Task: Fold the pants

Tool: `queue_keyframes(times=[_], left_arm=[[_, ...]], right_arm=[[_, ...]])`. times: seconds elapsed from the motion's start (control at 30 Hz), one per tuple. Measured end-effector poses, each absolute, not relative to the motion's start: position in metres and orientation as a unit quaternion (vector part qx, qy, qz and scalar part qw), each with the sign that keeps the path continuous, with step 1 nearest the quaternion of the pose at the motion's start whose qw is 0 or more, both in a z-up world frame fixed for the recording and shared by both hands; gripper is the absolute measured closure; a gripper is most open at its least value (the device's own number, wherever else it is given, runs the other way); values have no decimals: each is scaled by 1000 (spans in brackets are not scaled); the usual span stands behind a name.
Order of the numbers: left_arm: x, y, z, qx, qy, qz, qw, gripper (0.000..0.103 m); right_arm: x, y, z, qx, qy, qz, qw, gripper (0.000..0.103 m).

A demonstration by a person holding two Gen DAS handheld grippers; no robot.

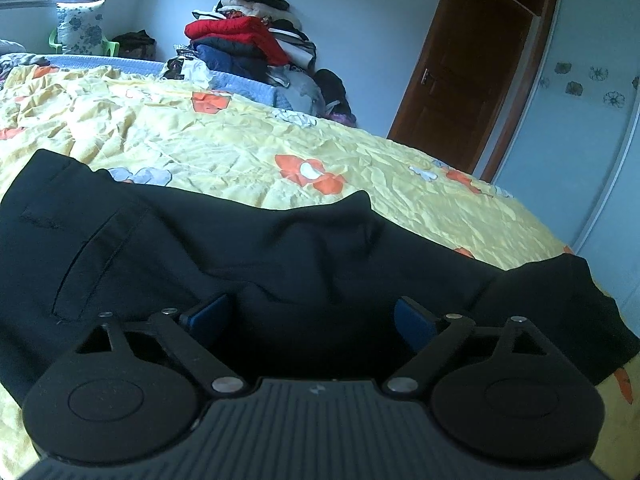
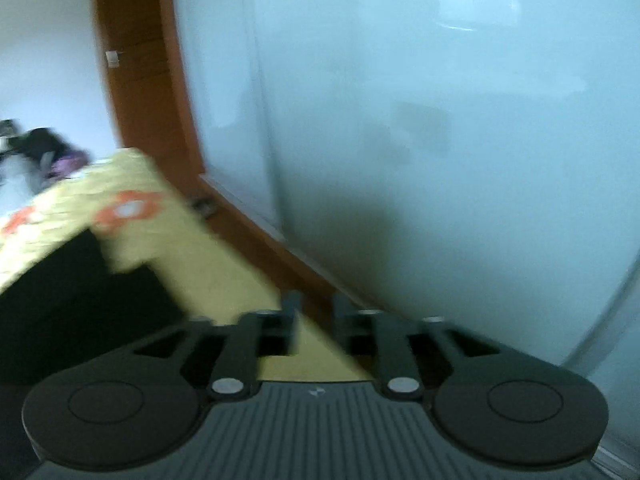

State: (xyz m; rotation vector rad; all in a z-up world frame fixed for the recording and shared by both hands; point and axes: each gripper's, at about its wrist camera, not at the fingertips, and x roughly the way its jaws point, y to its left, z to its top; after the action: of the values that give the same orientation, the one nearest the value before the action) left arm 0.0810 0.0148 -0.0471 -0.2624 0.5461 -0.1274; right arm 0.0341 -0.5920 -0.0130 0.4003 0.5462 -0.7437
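Black pants (image 1: 240, 256) lie across the yellow flowered bedspread (image 1: 208, 140), with a pocket at the left and a raised fold in the middle. My left gripper (image 1: 316, 316) is open, low over the pants, its blue pads (image 1: 412, 320) on either side of a bunched fold. My right gripper (image 2: 316, 312) points past the bed corner toward the wall; its fingers (image 2: 292, 308) stand a small gap apart with nothing between them. The view is blurred. A dark part of the pants (image 2: 72, 288) shows at its left.
A pile of folded clothes (image 1: 248, 40) stands at the far side of the bed. A brown wooden door (image 1: 460, 92) stands open at the right. A pale wardrobe panel (image 2: 440, 120) runs close beside the bed corner (image 2: 136, 160).
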Motion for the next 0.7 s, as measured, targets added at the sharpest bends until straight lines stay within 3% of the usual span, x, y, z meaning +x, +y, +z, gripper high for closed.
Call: queue_keyframes(times=[0.03,0.23,0.37,0.47,0.7], left_arm=[[81,14,-47,-128,269,-63,952,10],[81,17,-48,-135,268,-66,952,10],[81,17,-48,-135,268,-66,952,10],[81,17,-48,-133,268,-66,952,9],[81,17,-48,-133,268,-67,952,9]], right_arm=[[43,-585,-8,194,270,-326,885,0],[92,-523,13,176,217,-120,953,0],[119,-514,-5,165,304,-81,935,0],[112,-525,-27,226,326,18,918,0],[116,-566,-28,139,332,-227,905,0]])
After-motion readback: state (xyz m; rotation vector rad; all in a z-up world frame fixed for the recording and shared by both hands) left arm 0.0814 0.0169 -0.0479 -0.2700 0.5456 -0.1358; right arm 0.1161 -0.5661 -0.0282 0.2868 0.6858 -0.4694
